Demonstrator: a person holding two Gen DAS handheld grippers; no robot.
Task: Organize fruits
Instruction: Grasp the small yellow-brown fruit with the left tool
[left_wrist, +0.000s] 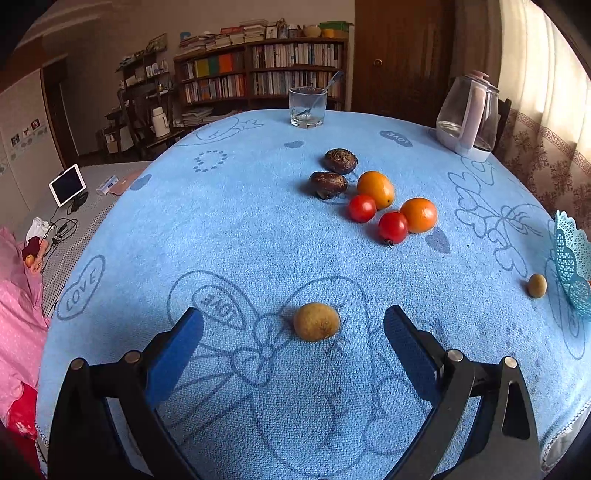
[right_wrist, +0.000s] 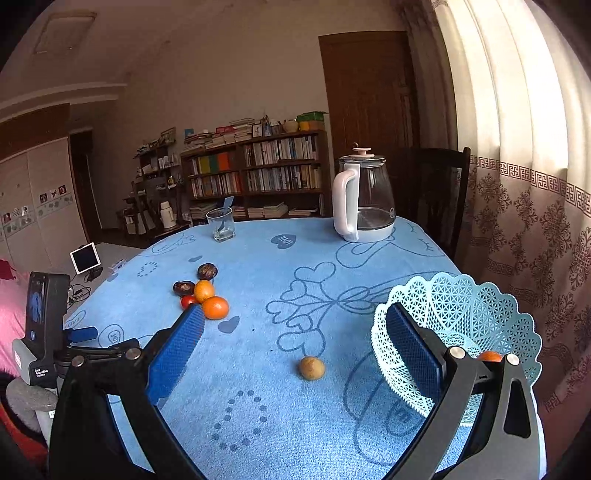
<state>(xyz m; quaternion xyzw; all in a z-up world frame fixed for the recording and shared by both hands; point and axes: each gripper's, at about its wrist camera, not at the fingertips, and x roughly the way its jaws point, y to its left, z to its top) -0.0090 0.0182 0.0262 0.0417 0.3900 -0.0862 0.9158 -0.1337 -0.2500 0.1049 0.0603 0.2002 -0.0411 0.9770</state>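
Observation:
My left gripper (left_wrist: 293, 325) is open, its blue pads either side of a small tan longan (left_wrist: 316, 321) on the blue tablecloth, not touching it. Farther back lie two oranges (left_wrist: 376, 188), two red tomatoes (left_wrist: 362, 208) and two dark brown water chestnuts (left_wrist: 328, 184). A second longan (left_wrist: 536, 285) lies next to the light-blue lattice basket (left_wrist: 572, 258). My right gripper (right_wrist: 295, 325) is open and empty above the table; that longan (right_wrist: 312, 367) sits between its fingers, lower down. The basket (right_wrist: 461, 314) is at the right and holds an orange fruit (right_wrist: 489, 356), mostly hidden by my finger.
A glass with a spoon (left_wrist: 307, 107) and a glass kettle (left_wrist: 469, 114) stand at the table's far edge. A chair (right_wrist: 436, 199) and curtain (right_wrist: 535, 221) are at the right. A bed with a tablet (left_wrist: 67, 184) lies left. The left gripper's body (right_wrist: 44, 332) shows in the right wrist view.

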